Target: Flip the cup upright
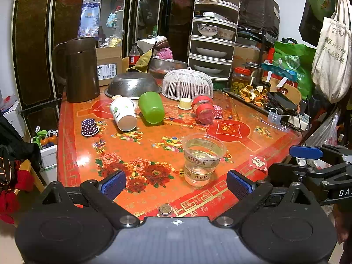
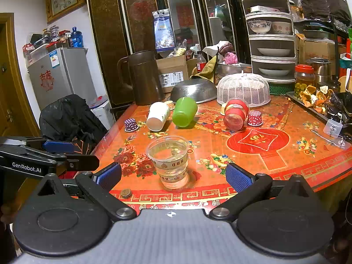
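Note:
A clear plastic cup (image 1: pixel 201 159) with gold "HBD" bands stands upright near the front edge of the red patterned table (image 1: pixel 242 145); it also shows in the right wrist view (image 2: pixel 170 161). Further back a white paper cup (image 1: pixel 123 114), a green cup (image 1: pixel 151 107) and a red-banded clear cup (image 1: pixel 203 109) lie on their sides. My left gripper (image 1: pixel 176 183) is open and empty, just short of the clear cup. My right gripper (image 2: pixel 173 176) is open and empty, with the clear cup between and just beyond its fingers.
Small paper cupcake liners (image 1: pixel 89 127) stand upside down among the cups. A brown jug (image 1: pixel 81 69), a steel colander (image 1: pixel 132 85), a white mesh cover (image 1: pixel 188 84) and a dish rack (image 1: pixel 214 35) stand at the back. A coin (image 1: pixel 165 209) lies at the front edge.

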The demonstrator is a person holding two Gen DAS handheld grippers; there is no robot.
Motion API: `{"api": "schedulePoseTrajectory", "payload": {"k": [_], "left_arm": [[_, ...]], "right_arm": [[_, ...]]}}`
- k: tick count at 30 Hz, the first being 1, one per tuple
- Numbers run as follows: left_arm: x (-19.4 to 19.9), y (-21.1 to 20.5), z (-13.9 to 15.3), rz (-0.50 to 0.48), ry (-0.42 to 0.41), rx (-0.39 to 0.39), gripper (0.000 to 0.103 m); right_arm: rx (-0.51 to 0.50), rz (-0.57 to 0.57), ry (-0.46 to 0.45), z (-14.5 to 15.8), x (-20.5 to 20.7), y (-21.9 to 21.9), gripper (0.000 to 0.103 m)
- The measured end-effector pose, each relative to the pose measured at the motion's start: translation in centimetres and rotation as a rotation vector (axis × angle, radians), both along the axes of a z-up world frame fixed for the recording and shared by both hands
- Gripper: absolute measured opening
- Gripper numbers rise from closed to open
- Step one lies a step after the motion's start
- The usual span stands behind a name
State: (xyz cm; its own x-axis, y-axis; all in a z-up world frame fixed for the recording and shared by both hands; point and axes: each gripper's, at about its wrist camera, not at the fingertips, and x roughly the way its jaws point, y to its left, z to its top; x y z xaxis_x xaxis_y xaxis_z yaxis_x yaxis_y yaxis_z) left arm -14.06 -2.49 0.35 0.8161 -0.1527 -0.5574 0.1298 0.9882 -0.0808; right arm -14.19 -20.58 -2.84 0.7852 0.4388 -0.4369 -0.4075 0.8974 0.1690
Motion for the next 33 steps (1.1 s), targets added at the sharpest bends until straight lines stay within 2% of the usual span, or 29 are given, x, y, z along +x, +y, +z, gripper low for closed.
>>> {"api": "schedulePoseTrajectory", "payload": {"k": [23,33], "left_arm": [[-0.04,-0.23,-0.35,-0.005,0.008,-0.003,0.099],[-0.19,-0.54,-0.17,-0.018,-0.013,0.011,0.099]], "right_arm": [[0.005,-0.002,-0.001,0.08,0.01,0.09,0.102],[0.010,-0.001,-0.002,0.06,-0.07,0.20,0.102]]}}
